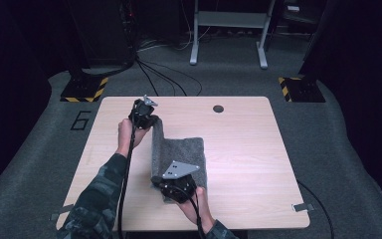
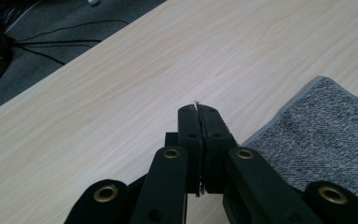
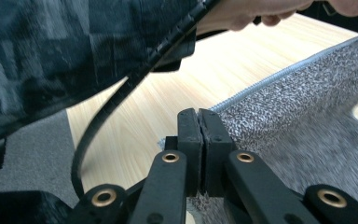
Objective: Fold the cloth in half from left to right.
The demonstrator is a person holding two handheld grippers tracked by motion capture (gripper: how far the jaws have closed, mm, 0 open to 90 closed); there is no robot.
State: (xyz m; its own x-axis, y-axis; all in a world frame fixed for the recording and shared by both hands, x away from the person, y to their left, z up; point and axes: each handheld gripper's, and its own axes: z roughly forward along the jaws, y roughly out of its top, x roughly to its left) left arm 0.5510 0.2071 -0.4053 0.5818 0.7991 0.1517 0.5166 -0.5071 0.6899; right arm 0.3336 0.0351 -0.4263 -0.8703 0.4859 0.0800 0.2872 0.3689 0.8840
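Left hand-held gripper pinches the far corner of a grey, nubbly towel, lifting its pale-hemmed edge; right hand-held gripper is clamped on the near corner. Towel lies partly folded at mid-counter, pale wood-grain laminate with rounded corners.

sleeve: dark camouflage | fingers: black, brass rivets | cable: black | plate: grey, three-cornered

Towel near corner hidden under right tongs; sleeve blurred, cut by frame edge.
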